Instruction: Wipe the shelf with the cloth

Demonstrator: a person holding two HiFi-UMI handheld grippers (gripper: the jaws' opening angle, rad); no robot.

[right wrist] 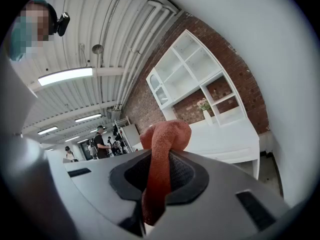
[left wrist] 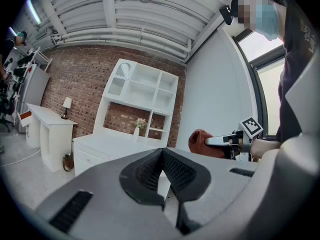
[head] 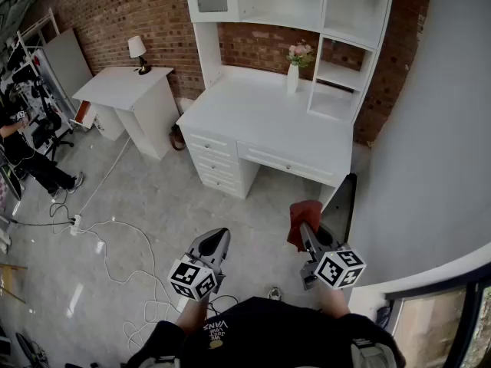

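- Pinches a rust-red cloth (right wrist: 165,134) between the jaws of the right gripper (right wrist: 157,171), with a bunched end above the pads and a narrow strip hanging down between them.
- Shows the left gripper (left wrist: 162,156) with its jaws pressed together and nothing between them.
- Holds both grippers in the air, close in front of the person's body and above the grey floor (head: 153,205), the left one beside the right one but apart from it.
- Places the cloth well apart from the white shelf unit (head: 337,21), not touching it.
- Farther ahead, against the brick wall (head: 115,6), stands a white desk (head: 261,113) with drawers, carrying the shelf unit with its open compartments.
- On the desk top, just beside the right-hand compartments, rests a white vase with pink flowers (head: 293,71).
- At the left of the desk, a small white table (head: 126,87) with a lamp (head: 138,52) on it.
- On the floor near the left gripper, loose white cables (head: 115,259).
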